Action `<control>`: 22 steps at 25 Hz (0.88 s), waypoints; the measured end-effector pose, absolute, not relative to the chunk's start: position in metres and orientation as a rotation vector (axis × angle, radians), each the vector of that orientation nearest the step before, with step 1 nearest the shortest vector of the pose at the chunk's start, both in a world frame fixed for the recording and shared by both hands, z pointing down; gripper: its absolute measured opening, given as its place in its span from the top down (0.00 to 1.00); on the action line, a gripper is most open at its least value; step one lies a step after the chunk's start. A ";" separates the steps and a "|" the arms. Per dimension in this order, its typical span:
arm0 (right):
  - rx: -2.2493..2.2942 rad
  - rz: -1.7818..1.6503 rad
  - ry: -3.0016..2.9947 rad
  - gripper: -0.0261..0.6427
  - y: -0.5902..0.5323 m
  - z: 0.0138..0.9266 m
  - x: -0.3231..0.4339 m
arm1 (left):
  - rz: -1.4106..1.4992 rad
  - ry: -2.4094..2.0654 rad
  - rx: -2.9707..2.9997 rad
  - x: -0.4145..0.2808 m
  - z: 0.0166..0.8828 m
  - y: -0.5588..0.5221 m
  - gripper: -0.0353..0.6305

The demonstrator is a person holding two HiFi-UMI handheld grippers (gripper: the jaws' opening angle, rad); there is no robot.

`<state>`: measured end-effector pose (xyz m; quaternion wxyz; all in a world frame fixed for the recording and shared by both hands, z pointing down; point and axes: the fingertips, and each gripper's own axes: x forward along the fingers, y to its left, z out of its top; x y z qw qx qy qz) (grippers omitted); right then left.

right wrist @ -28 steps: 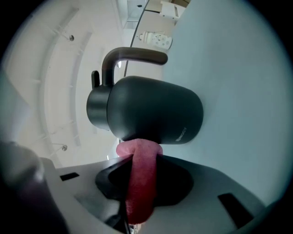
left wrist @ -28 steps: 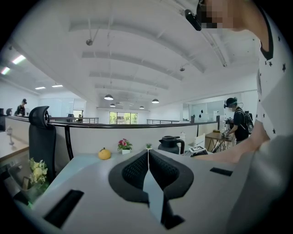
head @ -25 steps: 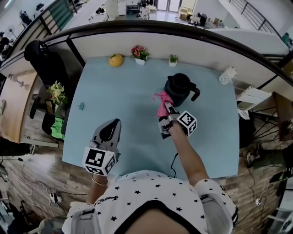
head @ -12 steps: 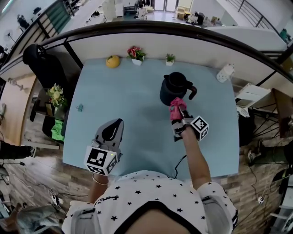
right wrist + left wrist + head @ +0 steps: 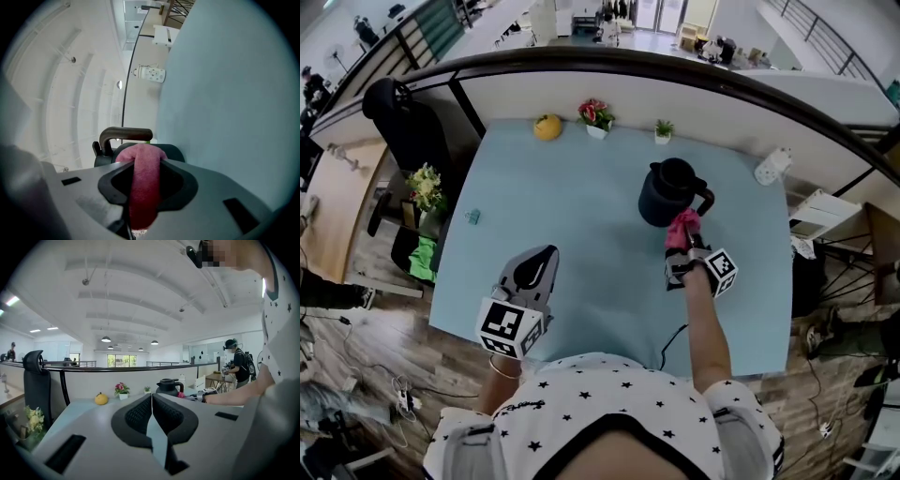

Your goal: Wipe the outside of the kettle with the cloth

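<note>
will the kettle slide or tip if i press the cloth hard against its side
It would probably slide before tipping: the kettle looks squat and wide-based on a smooth table. Nothing steadies it, since the left tongs are shut and well away from it. The cloth bunches softly in the right tongs, so it should give first.

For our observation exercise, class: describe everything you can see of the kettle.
The kettle is dark and round-bodied, with a lid on top and a curved handle toward the right. It stands upright on the light blue table. The pink cloth, clamped in the right gripper, appears pressed against its near side by the handle.
</note>
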<state>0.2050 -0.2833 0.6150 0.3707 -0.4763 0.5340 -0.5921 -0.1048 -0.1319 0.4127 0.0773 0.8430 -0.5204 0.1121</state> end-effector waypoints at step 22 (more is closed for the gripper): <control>-0.900 -1.764 1.416 0.83 -0.273 0.617 0.039 | 0.343 -1.614 2.471 -0.124 0.418 -0.129 0.90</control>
